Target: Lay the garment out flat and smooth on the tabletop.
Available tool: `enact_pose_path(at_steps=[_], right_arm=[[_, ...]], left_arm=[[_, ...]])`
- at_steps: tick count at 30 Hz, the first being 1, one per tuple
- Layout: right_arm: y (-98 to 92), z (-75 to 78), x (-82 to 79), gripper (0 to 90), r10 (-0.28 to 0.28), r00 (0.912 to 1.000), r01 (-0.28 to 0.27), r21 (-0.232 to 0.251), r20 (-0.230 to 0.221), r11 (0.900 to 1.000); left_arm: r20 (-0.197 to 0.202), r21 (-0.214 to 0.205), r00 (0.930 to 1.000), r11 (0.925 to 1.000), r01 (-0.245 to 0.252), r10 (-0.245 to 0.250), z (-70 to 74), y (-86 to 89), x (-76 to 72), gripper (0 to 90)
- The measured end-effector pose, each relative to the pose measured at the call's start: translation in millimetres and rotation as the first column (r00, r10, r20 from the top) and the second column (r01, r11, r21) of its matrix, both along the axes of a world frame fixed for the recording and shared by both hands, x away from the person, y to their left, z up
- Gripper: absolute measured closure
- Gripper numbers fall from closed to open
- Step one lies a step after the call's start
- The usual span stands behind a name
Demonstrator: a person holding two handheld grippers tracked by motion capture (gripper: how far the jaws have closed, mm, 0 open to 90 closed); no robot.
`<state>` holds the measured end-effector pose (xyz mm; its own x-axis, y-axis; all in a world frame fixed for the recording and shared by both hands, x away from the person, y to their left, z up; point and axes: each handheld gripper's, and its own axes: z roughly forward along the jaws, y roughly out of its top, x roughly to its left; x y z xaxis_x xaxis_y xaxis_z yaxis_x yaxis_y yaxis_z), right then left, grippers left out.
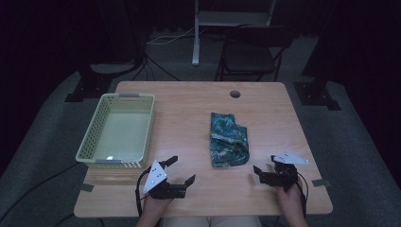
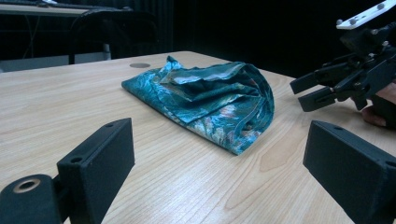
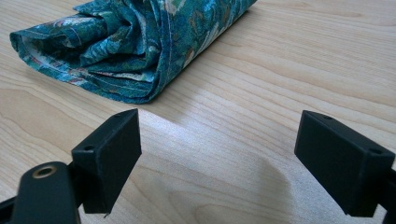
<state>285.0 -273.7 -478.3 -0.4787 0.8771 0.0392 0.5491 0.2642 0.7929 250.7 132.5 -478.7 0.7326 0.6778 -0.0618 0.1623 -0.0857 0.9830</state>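
**Two open claws waiting either side of a folded cloth**

A person sat at a wooden counter (image 1: 189, 101) with a claw in each hand. The left claw (image 1: 183, 170) had its jaws spread wide apart with nothing between them. The right claw (image 1: 265, 166) was likewise wide open and empty.

A folded teal patterned cloth (image 1: 228, 139) lay flat on the counter, ahead of both claws and between them. From the left claw it lay ahead and to the right; from the right claw, ahead and to the left. Its long axis ran away from the person, so its near short end faced the gap between the two claws. In the right claw's own view the cloth's rolled near edge (image 3: 121, 51) sat just beyond the jaws, apart from them. In the left claw's view the cloth (image 2: 205, 100) lay farther off, with the right claw (image 2: 315, 91) showing beyond it at the right.

The right claw appeared the nearer of the two to the cloth, so it looked better placed to reach the near corner first.

A pale green basket (image 1: 97, 135) stood ahead of the left claw, to its left, well apart from the cloth.
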Motion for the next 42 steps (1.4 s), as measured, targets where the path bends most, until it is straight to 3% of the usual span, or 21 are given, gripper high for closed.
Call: enact_pose_path(at_steps=[6, 13, 26, 30, 34, 39, 42], right_arm=[[1.0, -0.1, 0.5, 14.2, 0.004, 1.0000, -0.004, -0.006, -0.008, 1.0000], [-0.3, -0.3, 1.6, 14.2, 0.015, 0.9997, -0.015, 0.009, -0.020, 0.9998], [1.0, -0.6, 1.5, 14.2, 0.008, 0.9995, -0.009, -0.008, -0.031, 0.9999], [1.8, -1.0, 2.4, 14.4, 0.035, 0.9985, -0.035, -0.010, -0.041, 0.9993], [1.8, -2.3, 7.0, 14.8, 0.098, 0.9904, -0.097, 0.012, -0.097, 0.9952], [6.1, -1.3, 4.6, 14.8, 0.106, 0.9914, -0.108, -0.019, -0.076, 0.9939], [11.4, 4.8, 0.1, 14.8, 0.131, 0.9899, -0.134, -0.062, -0.055, 0.9890]], left_arm=[[0.013, 0.028, 0.9998, 0.9995, 0.016, -0.016, 0.3, -3.7, -1.5, 9.7], [0.016, 0.028, 0.9996, 0.9993, 0.025, -0.025, 0.2, -4.2, -1.5, 9.7], [0.021, 0.038, 0.9993, 0.9988, 0.031, -0.031, 0.4, -5.3, -1.8, 9.7], [0.020, 0.033, 0.9993, 0.9990, 0.029, -0.030, 0.3, -5.0, -1.7, 9.7], [0.021, 0.032, 0.9994, 0.9991, 0.028, -0.028, 0.3, -4.9, -1.8, 9.7], [0.022, 0.033, 0.9994, 0.9991, 0.027, -0.027, 0.3, -5.0, -1.9, 9.7], [0.022, 0.030, 0.9994, 0.9992, 0.026, -0.026, 0.3, -4.9, -1.9, 9.7]])
